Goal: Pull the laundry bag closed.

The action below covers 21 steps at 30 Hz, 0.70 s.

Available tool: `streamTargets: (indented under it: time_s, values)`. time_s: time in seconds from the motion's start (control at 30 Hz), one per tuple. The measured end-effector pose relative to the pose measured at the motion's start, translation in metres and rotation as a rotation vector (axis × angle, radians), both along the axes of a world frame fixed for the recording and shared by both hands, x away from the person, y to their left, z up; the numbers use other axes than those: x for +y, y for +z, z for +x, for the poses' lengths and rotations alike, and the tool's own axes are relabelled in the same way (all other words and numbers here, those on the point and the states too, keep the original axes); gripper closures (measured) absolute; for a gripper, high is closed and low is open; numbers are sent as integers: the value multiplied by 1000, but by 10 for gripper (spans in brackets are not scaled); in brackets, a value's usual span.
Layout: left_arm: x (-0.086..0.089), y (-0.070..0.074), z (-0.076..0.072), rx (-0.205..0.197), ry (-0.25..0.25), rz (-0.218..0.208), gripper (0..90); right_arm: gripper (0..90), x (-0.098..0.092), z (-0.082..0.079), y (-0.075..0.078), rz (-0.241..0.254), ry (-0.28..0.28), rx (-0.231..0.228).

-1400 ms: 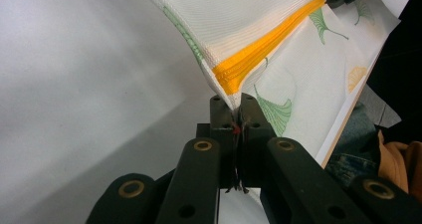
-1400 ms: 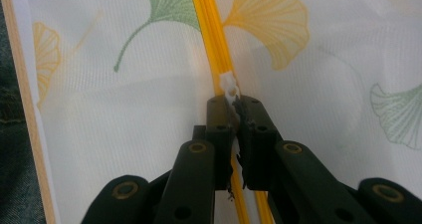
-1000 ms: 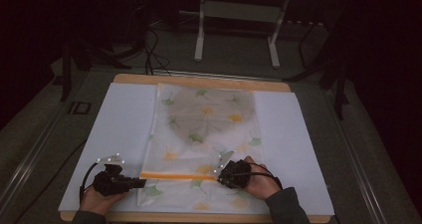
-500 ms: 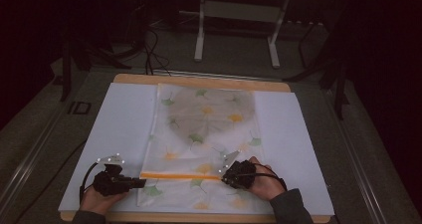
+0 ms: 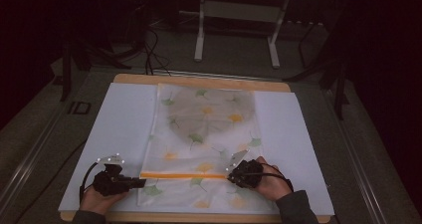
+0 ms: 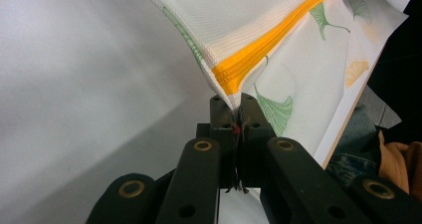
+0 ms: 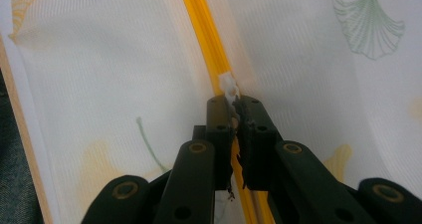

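A white mesh bag printed with green and yellow leaves lies flat on a white sheet. An orange zipper runs across its near end. My left gripper is at the zipper's left end. In the left gripper view my left gripper is shut on the bag's corner, where the orange zipper ends, and the fabric lifts slightly. My right gripper is at the zipper's right part. In the right gripper view my right gripper is shut on the small white zipper pull.
The sheet covers a wooden table whose near edge runs just in front of the hands. Bare sheet lies left and right of the bag. Beyond the table, a white metal stand and cables sit on the dark floor.
My right gripper has shifted slightly to the right along the zipper. The left gripper has stayed in place on the bag's corner.
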<state>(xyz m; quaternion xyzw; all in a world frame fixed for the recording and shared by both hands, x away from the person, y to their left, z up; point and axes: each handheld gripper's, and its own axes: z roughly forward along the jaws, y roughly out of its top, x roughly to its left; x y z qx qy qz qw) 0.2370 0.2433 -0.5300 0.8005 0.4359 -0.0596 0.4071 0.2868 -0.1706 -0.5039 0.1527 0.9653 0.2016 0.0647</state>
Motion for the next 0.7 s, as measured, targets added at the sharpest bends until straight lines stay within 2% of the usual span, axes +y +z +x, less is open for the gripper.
streamTargets:
  time_s: [0.33, 0.7]
  values:
    - [1, 0, 0, 0, 2, 1, 882, 845, -11, 1, 0, -3, -25, 0]
    - [1, 0, 0, 1, -1, 2, 882, 845, -27, 0, -3, 23, -62, 7]
